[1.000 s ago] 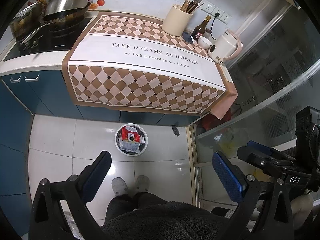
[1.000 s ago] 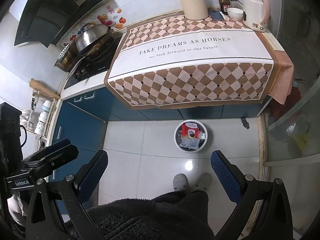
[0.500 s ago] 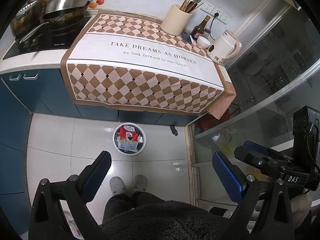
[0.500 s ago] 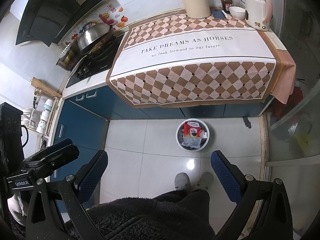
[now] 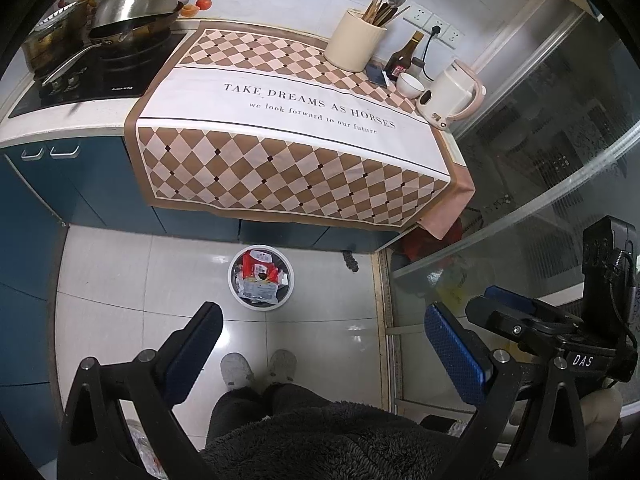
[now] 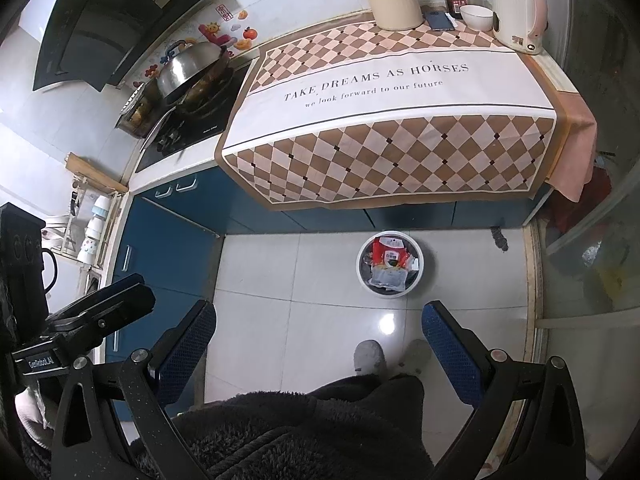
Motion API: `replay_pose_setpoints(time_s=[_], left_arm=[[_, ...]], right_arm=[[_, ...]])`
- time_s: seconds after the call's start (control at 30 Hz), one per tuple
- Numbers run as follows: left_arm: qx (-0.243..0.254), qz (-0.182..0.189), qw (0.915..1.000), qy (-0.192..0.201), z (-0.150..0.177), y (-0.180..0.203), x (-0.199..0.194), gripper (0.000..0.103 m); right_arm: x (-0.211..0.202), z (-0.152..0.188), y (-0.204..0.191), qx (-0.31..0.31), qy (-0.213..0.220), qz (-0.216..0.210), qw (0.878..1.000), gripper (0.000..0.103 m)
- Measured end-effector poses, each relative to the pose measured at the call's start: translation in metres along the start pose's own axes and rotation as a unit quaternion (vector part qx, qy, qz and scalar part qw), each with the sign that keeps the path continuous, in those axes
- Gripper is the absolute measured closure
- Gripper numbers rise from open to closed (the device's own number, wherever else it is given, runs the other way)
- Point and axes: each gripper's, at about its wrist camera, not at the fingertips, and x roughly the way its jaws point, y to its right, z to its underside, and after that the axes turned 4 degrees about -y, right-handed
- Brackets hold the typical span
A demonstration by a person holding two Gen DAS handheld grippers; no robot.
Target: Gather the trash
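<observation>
A round white trash bin (image 5: pixel 239 297) stands on the tiled floor below the counter, holding red and clear snack wrappers (image 5: pixel 259 276). It also shows in the right wrist view (image 6: pixel 365 280) with the wrappers (image 6: pixel 390 263) inside. My left gripper (image 5: pixel 324 330) is open and empty, held high above the floor near the bin. My right gripper (image 6: pixel 320 330) is open and empty, also high above the floor. Each gripper appears at the edge of the other's view.
The counter carries a checkered cloth (image 5: pixel 296 152), a utensil holder (image 5: pixel 354 46), a sauce bottle (image 5: pixel 402 60), a bowl (image 5: pixel 410 85) and a kettle (image 5: pixel 450 96). A wok (image 5: pixel 132 16) sits on the stove at left. A glass door (image 5: pixel 540 168) stands at right. The person's feet (image 5: pixel 258 368) are below.
Both views have shifted slightly, so the counter and bin sit a little lower in the left view and higher in the right view. Both grippers stay open and empty.
</observation>
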Motion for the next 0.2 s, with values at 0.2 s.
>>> replay_pose_setpoints(time_s=[0.2], left_arm=[[0.0,-0.006,1.0,0.006,0.0009,0.0039,-0.0023,0.0]], right_arm=[[0.0006,-0.0005,0.0004,-0.003,-0.002,-0.004,1.0,0.0]])
